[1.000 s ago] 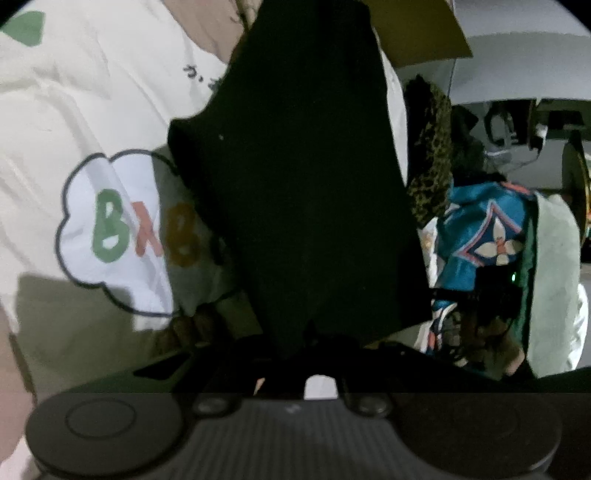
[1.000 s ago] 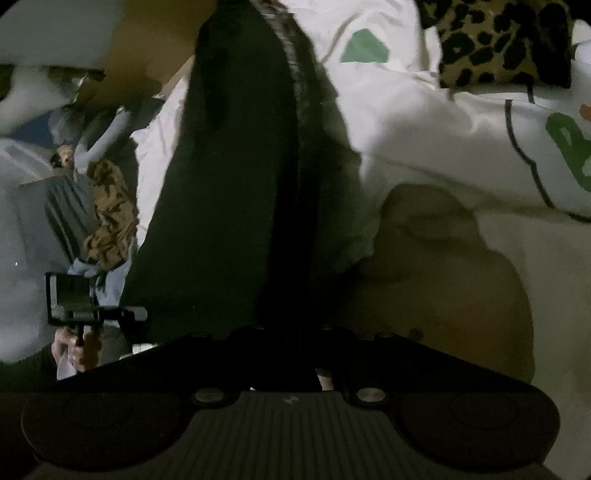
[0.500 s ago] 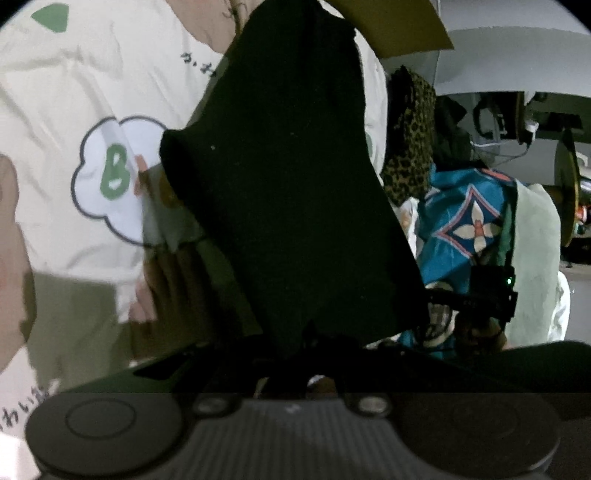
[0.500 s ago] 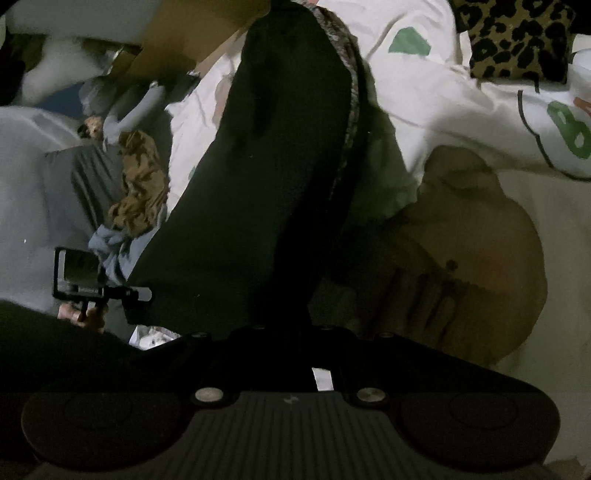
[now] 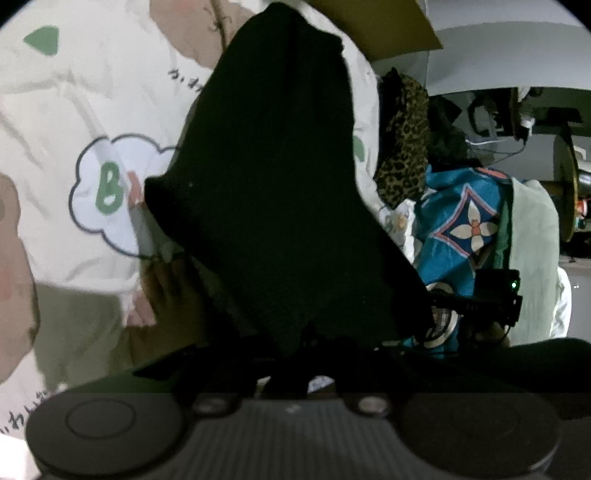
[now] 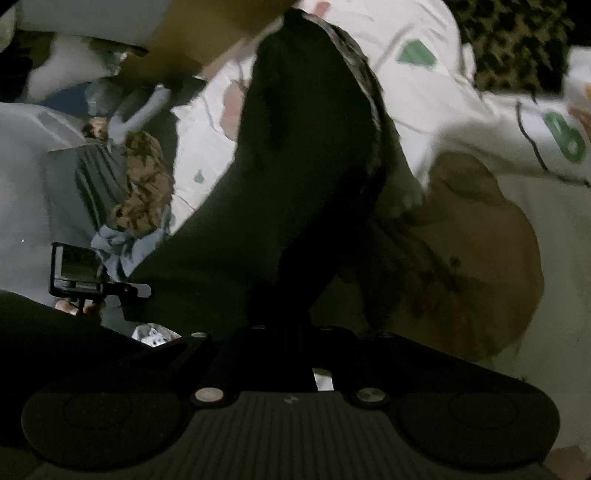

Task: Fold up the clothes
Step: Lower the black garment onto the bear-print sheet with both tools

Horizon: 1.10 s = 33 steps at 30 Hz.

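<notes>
A black garment (image 5: 280, 184) hangs stretched from both grippers above a cream bedsheet with cartoon prints. In the left wrist view its near corner runs down into my left gripper (image 5: 291, 354), which is shut on it. From the right wrist view the same black garment (image 6: 303, 177), with a patterned edge along its right side, is pinched in my right gripper (image 6: 291, 332), also shut. The fingertips of both grippers are hidden by the dark cloth. Each view shows the other gripper's device low at the side: the right gripper (image 5: 480, 299) and the left gripper (image 6: 85, 273).
The cream bedsheet (image 5: 74, 92) carries a cloud print with letters (image 5: 107, 192). A leopard-print cloth (image 5: 402, 147) and a blue patterned garment (image 5: 461, 229) lie at the right. Grey and brown clothes (image 6: 122, 177) are piled at the left of the right wrist view. A cardboard piece (image 5: 376, 29) lies beyond.
Both grippers have shifted with the black garment still held; the cloud print slid right and down in the left view, and the garment leans more diagonally in the right view.
</notes>
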Each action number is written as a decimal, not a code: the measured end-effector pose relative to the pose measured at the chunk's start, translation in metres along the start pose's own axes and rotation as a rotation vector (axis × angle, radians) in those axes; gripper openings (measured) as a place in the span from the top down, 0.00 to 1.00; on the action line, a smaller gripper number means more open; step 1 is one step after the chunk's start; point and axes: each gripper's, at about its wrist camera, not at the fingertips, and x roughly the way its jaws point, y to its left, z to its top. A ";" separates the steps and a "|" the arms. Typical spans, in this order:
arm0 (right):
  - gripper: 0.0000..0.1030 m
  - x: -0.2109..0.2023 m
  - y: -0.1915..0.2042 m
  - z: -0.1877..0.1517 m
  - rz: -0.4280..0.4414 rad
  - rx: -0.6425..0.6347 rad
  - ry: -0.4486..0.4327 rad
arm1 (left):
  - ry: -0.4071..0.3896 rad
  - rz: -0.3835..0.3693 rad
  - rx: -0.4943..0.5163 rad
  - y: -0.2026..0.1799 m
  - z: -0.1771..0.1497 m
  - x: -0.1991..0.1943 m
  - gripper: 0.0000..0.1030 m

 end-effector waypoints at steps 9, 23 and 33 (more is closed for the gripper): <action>0.97 -0.010 0.001 0.027 0.044 -0.008 -0.138 | -0.089 -0.013 0.012 0.003 0.027 -0.004 0.95; 0.97 0.008 -0.003 0.063 0.059 -0.025 -0.249 | -0.197 0.043 0.089 0.001 0.063 -0.004 0.95; 0.97 0.024 -0.006 0.093 0.035 -0.050 -0.309 | -0.296 0.109 0.077 0.005 0.093 0.011 0.95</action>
